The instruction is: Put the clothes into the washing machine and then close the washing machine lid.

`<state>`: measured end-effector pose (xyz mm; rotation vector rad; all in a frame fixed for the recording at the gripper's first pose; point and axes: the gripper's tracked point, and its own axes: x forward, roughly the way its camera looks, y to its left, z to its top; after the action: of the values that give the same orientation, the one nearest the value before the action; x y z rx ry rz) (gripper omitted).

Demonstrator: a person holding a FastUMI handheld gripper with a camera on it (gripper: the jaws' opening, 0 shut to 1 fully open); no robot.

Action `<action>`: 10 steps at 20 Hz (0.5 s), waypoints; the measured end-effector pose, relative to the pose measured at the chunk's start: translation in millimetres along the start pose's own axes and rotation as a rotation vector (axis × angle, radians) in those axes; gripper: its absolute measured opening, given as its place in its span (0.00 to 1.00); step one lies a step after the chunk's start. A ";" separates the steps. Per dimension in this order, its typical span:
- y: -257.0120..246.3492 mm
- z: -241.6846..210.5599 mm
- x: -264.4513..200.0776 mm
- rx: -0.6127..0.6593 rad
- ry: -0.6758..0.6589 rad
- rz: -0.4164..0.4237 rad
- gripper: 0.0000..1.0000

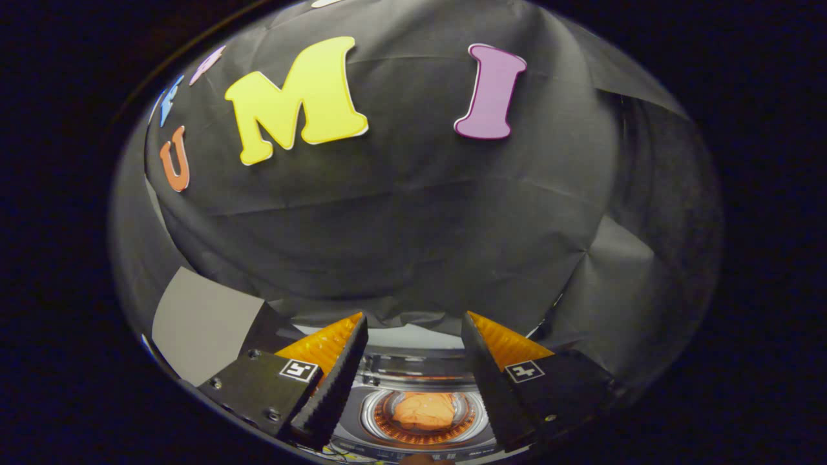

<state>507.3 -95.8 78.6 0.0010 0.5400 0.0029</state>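
My gripper point(413, 323) is open, its two fingers spread wide with nothing held between them. Below and between the fingers lies a small grey washing machine point(413, 431) seen from above. Its round drum opening point(423, 416) is uncovered, and an orange piece of clothing point(423, 411) lies bunched inside the drum. The machine's lid point(413, 363) stands open at the far side of the opening. I hover well above the machine, looking mostly at the booth wall.
A grey flat panel point(203, 323) stands left of the left finger. Black cloth wall hangs close behind the machine and wraps round both sides. A white strip of surface point(413, 337) shows just beyond the machine.
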 end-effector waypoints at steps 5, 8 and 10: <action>-1.6 -6.5 37.5 0.056 0.025 -0.031 0.90; -10.3 -11.6 50.1 0.024 0.027 -0.064 0.90; -13.7 -15.9 54.2 0.014 0.040 -0.076 0.90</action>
<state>545.7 -109.3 37.0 -0.0065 0.5798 -0.0754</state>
